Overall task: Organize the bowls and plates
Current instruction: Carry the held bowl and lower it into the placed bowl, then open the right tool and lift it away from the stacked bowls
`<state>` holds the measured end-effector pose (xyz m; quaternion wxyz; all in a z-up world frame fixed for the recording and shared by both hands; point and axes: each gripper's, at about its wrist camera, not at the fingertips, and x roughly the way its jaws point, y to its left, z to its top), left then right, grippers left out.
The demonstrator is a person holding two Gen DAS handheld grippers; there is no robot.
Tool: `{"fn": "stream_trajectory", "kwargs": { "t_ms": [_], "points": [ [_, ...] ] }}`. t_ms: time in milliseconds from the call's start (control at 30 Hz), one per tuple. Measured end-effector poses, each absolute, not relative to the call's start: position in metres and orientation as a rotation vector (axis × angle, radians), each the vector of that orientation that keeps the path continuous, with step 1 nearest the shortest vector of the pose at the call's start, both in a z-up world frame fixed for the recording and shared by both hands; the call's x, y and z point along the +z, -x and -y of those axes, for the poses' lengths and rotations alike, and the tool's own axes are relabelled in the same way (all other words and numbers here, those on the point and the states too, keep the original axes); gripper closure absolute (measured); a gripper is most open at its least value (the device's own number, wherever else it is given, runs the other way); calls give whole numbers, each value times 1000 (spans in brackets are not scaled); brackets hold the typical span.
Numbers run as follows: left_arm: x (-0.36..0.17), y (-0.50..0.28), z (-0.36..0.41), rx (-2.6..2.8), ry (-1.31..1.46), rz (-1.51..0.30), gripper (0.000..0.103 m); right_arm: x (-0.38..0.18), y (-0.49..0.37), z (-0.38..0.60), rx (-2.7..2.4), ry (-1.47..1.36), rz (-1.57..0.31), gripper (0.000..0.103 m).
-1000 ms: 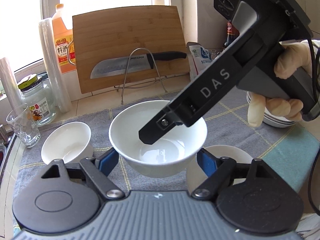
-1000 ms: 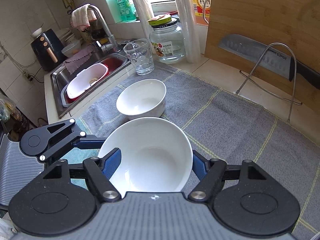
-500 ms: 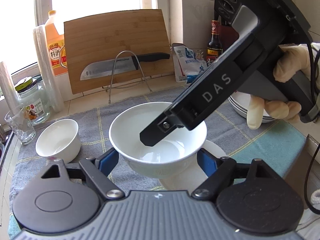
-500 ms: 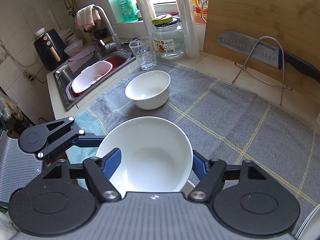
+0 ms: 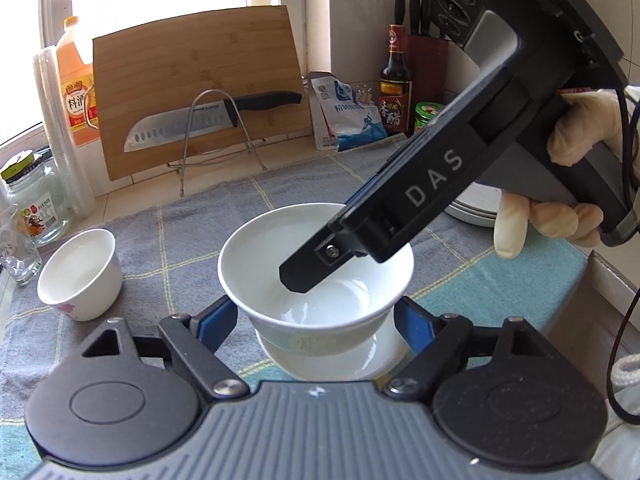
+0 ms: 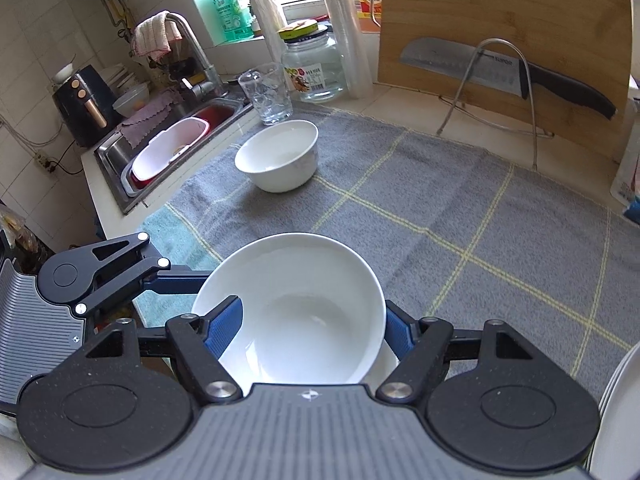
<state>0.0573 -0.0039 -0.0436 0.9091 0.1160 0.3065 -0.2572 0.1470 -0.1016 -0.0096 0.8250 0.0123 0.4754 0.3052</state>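
Observation:
A large white bowl [image 5: 316, 276] is held above a second white bowl [image 5: 320, 364] on the grey towel. My left gripper [image 5: 316, 320] has its blue pads on both sides of the large bowl's base. My right gripper [image 6: 314, 328] is also around this bowl [image 6: 296, 312], its left pad inside the rim and its right pad outside; one black finger [image 5: 308, 268] reaches into the bowl in the left wrist view. A smaller white bowl [image 5: 80, 274] stands apart on the towel at the left, also in the right wrist view [image 6: 278, 154].
A stack of white plates [image 5: 476, 208] sits at the right behind the right gripper. A cutting board [image 5: 200, 84] with a knife [image 5: 208, 114] on a wire stand leans at the back. A glass [image 6: 266, 92], a jar [image 6: 314, 68] and the sink [image 6: 168, 148] are at the left.
Both grippers have carried the large bowl to the right and it now sits over the second bowl. The small bowl and the glass have fallen further away to the left.

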Motion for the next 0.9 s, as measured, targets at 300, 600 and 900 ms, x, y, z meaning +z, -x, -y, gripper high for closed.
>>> {"fn": "stream_trajectory", "kwargs": {
  "t_ms": [300, 600, 900],
  "points": [
    [-55, -60, 8, -550, -243, -670, 18, -20, -145, 105, 630, -36, -1038, 24],
    [-59, -63, 9, -556, -244, -696, 18, -25, -144, 103, 625, -30, -1054, 24],
    [-61, -65, 12, -568, -247, -713, 18, -29, -145, 105, 617, -37, -1060, 24]
  ]
}}
